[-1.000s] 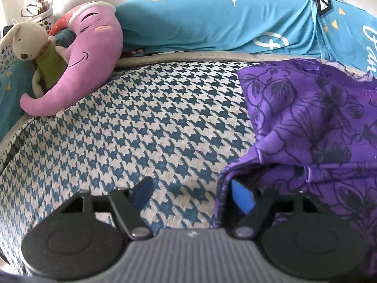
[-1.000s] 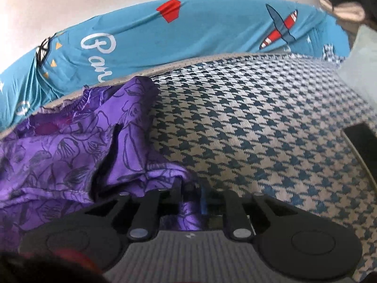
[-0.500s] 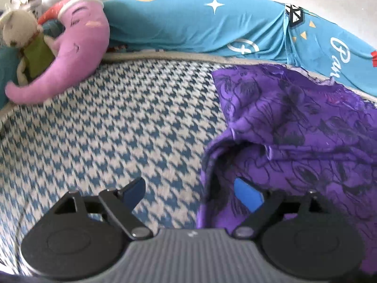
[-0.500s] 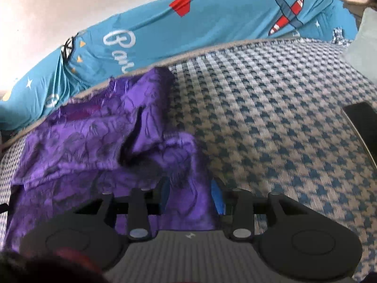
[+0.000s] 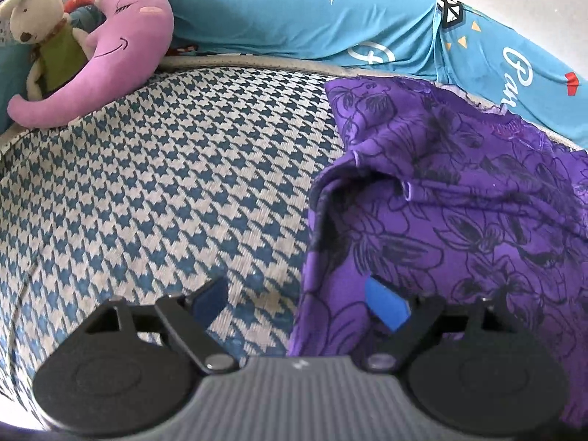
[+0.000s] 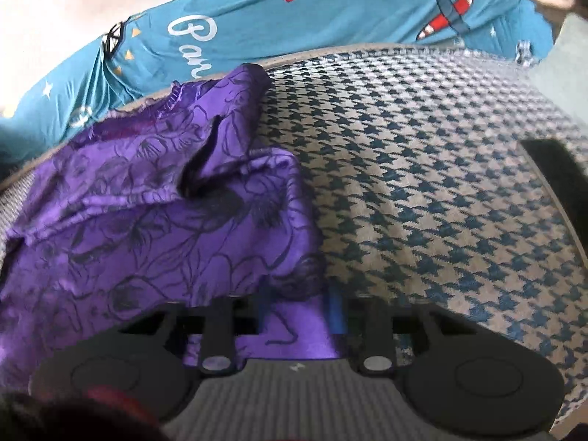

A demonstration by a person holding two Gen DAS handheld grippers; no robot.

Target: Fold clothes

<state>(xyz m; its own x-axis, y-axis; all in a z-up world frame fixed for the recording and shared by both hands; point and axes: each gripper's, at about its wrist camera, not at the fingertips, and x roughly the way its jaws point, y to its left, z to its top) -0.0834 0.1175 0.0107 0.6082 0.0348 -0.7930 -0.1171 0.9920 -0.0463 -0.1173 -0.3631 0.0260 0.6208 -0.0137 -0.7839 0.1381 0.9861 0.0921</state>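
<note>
Purple floral garment (image 5: 459, 220) lay rumpled on the blue-and-white houndstooth mat (image 5: 165, 191), its far edge near the teal printed bedding (image 5: 294, 18) along the wall. Only the left wrist view showed the pink moon-shaped plush (image 5: 110, 62) and the small rabbit toy (image 5: 40, 25) leaning against it at the mat's far left corner; only the right wrist view showed the aeroplane print on the bedding and a dark flat object (image 6: 555, 183) at the mat's right edge. The right gripper (image 6: 299, 312) was pinching a fold of the garment's near edge between its blue pads. The left gripper (image 5: 299, 299) stood spread wide, one finger over bare mat, the other finger's pad against the garment's left edge.
</note>
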